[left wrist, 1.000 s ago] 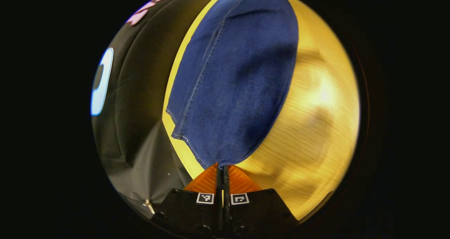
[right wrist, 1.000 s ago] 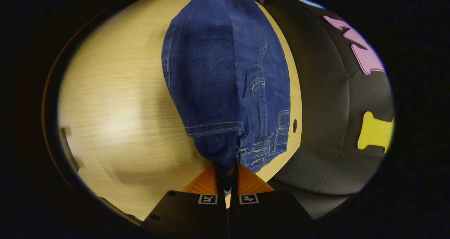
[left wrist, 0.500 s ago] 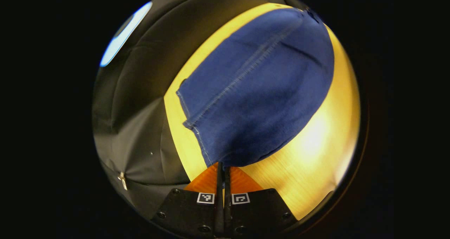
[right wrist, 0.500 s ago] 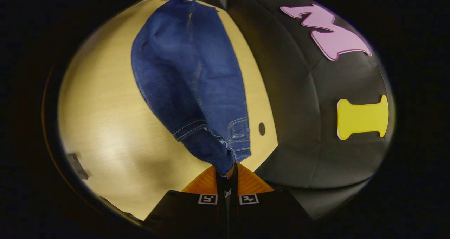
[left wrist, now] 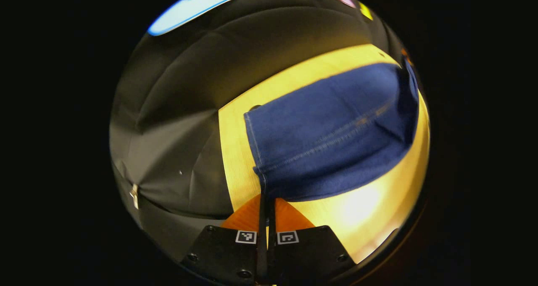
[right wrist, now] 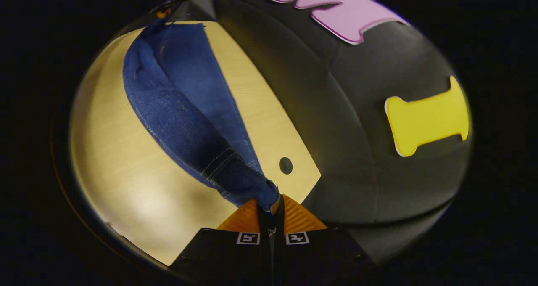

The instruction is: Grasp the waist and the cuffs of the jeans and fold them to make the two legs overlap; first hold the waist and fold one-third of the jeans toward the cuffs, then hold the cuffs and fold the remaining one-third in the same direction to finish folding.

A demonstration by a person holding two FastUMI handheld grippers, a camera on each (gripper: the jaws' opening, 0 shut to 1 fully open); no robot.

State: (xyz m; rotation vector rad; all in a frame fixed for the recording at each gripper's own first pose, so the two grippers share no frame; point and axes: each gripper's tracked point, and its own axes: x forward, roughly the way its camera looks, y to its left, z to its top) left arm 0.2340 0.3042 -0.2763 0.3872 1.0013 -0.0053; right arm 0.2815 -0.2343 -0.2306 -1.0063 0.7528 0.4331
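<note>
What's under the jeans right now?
The jeans lie on a light wooden table, bare around them. The left tool and right tool each pinch an edge. Denim hides the table beneath and whether the legs overlap evenly.

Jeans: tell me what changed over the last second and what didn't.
Both views swung toward the booth wall, so both grippers turned. In the left gripper view the jeans went from running upright to lying across the table; in the right gripper view the waist end, which had spread broad, has drawn into a narrow, bunched band. Nothing was taken or released: the left gripper and right gripper stay shut on the denim.
</note>
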